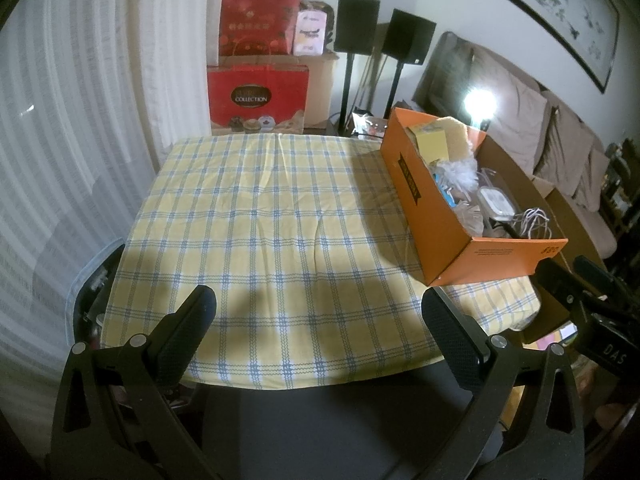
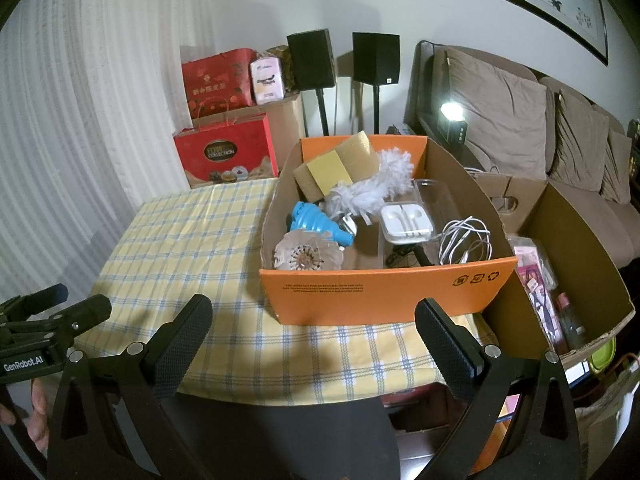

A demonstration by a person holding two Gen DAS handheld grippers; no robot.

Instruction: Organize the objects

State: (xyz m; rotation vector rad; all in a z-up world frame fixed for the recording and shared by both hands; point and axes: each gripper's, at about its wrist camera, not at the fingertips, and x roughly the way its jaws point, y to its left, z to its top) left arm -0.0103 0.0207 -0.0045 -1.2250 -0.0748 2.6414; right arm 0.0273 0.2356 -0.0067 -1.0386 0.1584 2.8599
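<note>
Orange box (image 2: 384,292) beside cardboard carton (image 2: 580,240).

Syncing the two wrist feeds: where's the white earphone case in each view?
Left wrist: earphone case right of centre, inside the orange box, by its far wall.
Right wrist: earphone case just right of centre, mid-box, beside the coiled white cable.
Shared landmark: the orange box on the checked tablecloth.

Right gripper (image 2: 314,320) wide open above a checked tablecloth (image 2: 180,248), orange box (image 2: 384,292) just ahead holding sponges (image 2: 340,164), white duster (image 2: 372,188), blue funnel (image 2: 316,220), earphone case (image 2: 406,220), coiled white cable (image 2: 466,240), left gripper (image 2: 60,304) at lower left.
</note>
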